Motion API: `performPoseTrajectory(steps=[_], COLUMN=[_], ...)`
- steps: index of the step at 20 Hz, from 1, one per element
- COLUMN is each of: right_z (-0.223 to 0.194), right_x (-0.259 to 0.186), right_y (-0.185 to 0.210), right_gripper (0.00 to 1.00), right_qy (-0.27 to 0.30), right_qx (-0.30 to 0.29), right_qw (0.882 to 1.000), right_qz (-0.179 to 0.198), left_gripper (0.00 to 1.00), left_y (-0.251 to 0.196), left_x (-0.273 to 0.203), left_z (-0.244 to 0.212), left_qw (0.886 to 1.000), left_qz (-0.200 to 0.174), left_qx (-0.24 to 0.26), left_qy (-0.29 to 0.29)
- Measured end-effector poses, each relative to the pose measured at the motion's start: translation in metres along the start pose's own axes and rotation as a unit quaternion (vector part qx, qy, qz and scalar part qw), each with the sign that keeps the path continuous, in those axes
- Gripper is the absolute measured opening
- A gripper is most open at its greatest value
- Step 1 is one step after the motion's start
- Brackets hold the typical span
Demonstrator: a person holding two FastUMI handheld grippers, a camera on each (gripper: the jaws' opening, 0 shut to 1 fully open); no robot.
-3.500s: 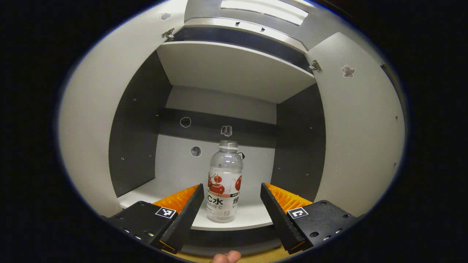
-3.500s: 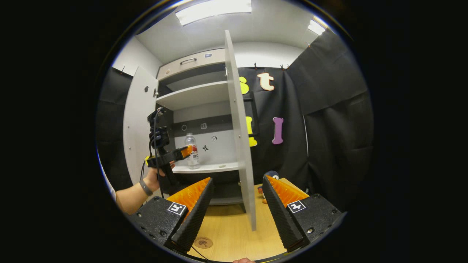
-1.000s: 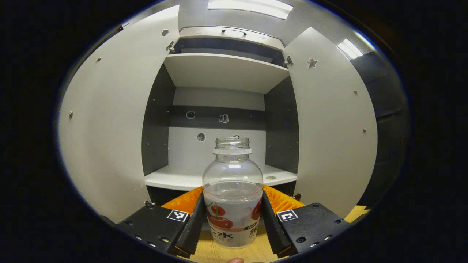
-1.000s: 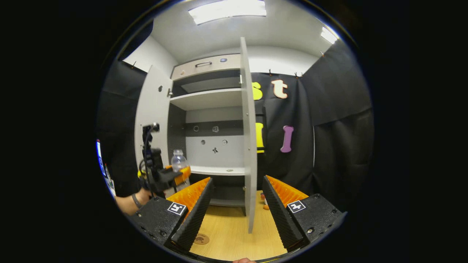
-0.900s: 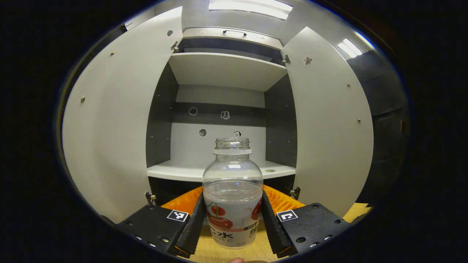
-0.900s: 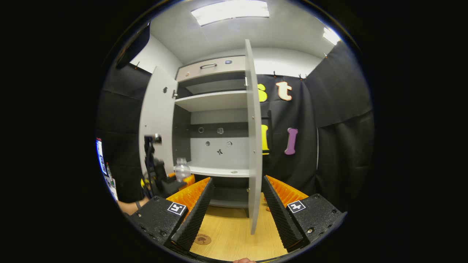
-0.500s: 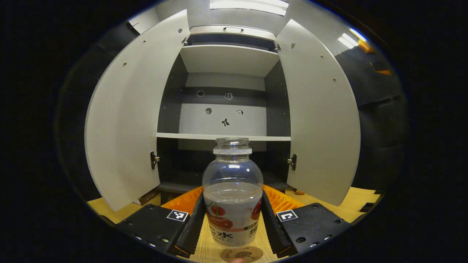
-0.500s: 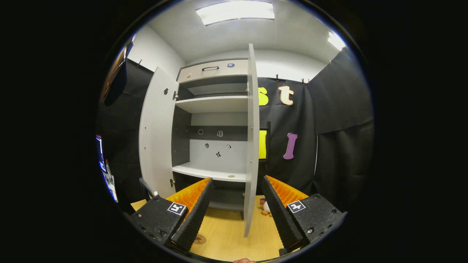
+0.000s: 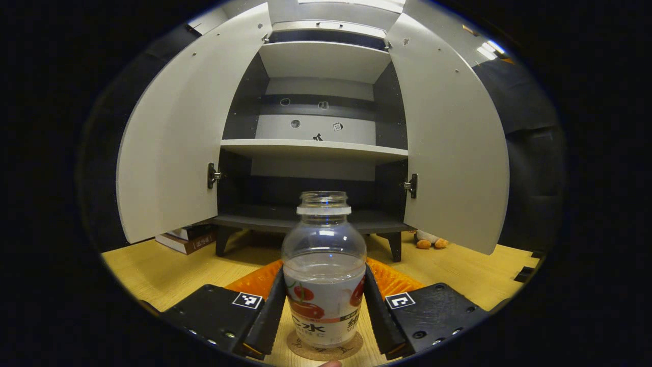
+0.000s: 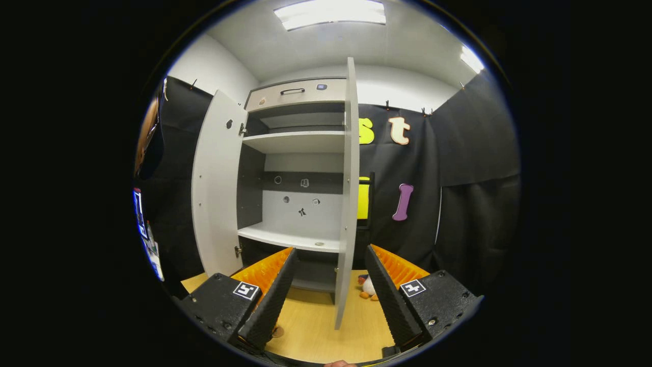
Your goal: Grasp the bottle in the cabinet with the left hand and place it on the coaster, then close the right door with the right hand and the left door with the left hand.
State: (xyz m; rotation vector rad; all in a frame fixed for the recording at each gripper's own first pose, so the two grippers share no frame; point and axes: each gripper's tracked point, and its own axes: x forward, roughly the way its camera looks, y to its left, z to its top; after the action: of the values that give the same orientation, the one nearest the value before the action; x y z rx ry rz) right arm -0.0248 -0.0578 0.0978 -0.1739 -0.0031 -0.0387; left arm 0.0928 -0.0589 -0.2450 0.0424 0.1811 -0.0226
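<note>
In the left gripper view a clear, capless bottle [image 9: 324, 265] with a cherry label stands upright between both fingers of my left gripper [image 9: 323, 311], which is shut on it. Its base sits on or just above a round brown coaster [image 9: 325, 351] on the wooden table [image 9: 168, 265]. Beyond it the grey cabinet has its left door [image 9: 175, 132] and right door [image 9: 448, 137] swung wide. In the right gripper view my right gripper [image 10: 326, 293] is open and holds nothing, with the right door's edge [image 10: 346, 204] upright just ahead of it and the left door [image 10: 216, 188] further left.
Books [image 9: 183, 239] lie on the table under the left door. A small plush toy [image 9: 428, 239] [image 10: 368, 288] rests by the cabinet's right leg. The cabinet shelf [image 10: 290, 237] carries one small round thing. Black cloth walls close the booth on the right.
My left gripper took hold of the bottle on the shelf, drew it out of the cabinet and lowered it to the coaster on the table. My right gripper shifted only slightly, staying open.
</note>
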Motion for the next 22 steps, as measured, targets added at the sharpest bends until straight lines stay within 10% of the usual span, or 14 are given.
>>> performPoseTrajectory(steps=[22], right_z=[-0.024], right_x=[0.009], right_y=[0.002], right_gripper=[0.83], right_qy=[0.029], right_qx=[0.007], right_qw=[1.0], right_qz=[0.009], left_gripper=[0.92], left_y=[-0.007], left_x=[-0.017], left_z=[-0.006], left_qw=[1.0], left_qz=[-0.019], left_qx=[-0.001], left_qy=[-0.011])
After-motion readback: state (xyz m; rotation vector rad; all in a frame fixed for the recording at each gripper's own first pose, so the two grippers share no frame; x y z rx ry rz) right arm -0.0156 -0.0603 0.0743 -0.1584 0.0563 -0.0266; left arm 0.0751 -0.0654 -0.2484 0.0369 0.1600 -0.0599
